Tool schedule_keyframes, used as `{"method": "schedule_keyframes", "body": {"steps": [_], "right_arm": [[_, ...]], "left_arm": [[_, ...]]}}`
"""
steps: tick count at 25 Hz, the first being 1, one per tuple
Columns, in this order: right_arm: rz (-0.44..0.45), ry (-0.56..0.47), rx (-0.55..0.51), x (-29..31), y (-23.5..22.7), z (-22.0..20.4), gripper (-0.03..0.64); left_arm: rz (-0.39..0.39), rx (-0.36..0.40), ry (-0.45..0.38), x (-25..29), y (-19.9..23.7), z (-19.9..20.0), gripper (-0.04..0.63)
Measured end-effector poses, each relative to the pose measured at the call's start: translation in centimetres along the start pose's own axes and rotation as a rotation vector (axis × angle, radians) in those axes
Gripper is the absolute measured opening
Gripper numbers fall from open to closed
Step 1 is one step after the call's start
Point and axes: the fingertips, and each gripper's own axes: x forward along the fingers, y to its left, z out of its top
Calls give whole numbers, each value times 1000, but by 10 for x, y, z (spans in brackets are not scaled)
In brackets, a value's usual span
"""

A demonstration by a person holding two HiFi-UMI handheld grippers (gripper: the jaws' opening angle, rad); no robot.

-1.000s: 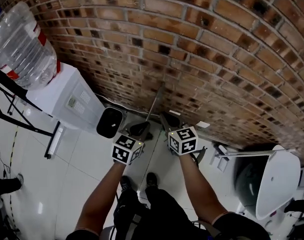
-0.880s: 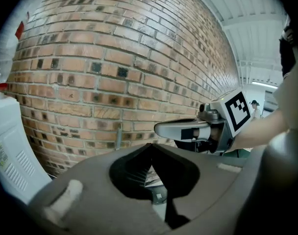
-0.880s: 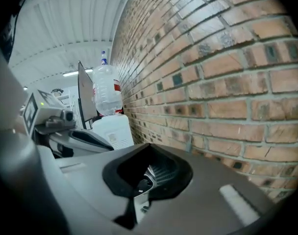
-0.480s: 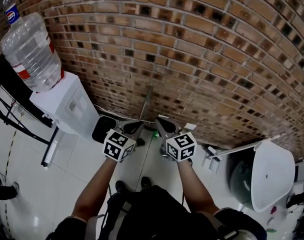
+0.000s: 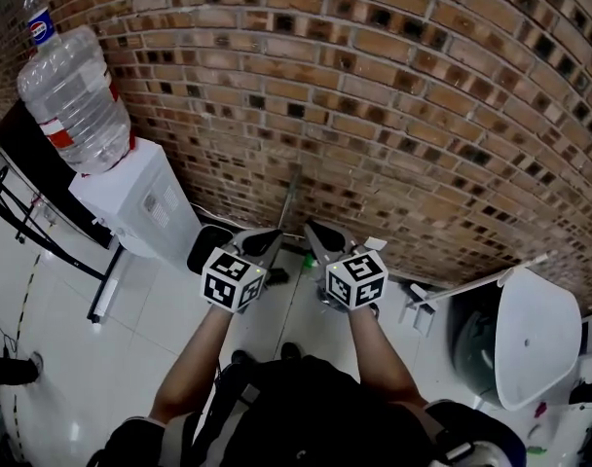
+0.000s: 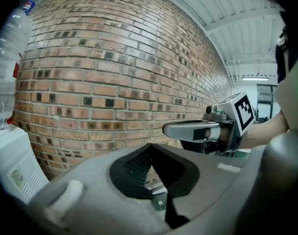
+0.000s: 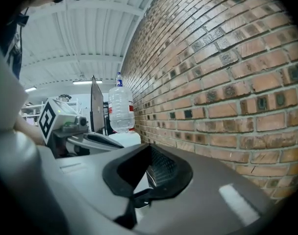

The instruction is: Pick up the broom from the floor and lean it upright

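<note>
The broom shows as a thin grey pole standing steeply against the brick wall, its lower end hidden between my two grippers. My left gripper is just left of the pole and my right gripper just right of it. Both are level with its lower part and point at the wall. Neither holds the pole. In the left gripper view my left gripper has its jaws together with nothing in them, and so does my right gripper in the right gripper view.
A white water dispenser with a big clear bottle stands at the left against the wall. A black oval object lies by its base. A white round table and a white bar are at the right.
Both grippers have risen, staying side by side at the pole. The broom pole stays against the wall.
</note>
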Motion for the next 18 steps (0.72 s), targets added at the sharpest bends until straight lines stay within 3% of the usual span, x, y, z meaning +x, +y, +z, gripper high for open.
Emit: {"method": "schedule_keyframes", "body": {"steps": [18], "right_arm": [[19, -13, -12, -2, 0, 10, 6]], "left_arm": [[19, -29, -24, -5, -3, 4, 2]]}}
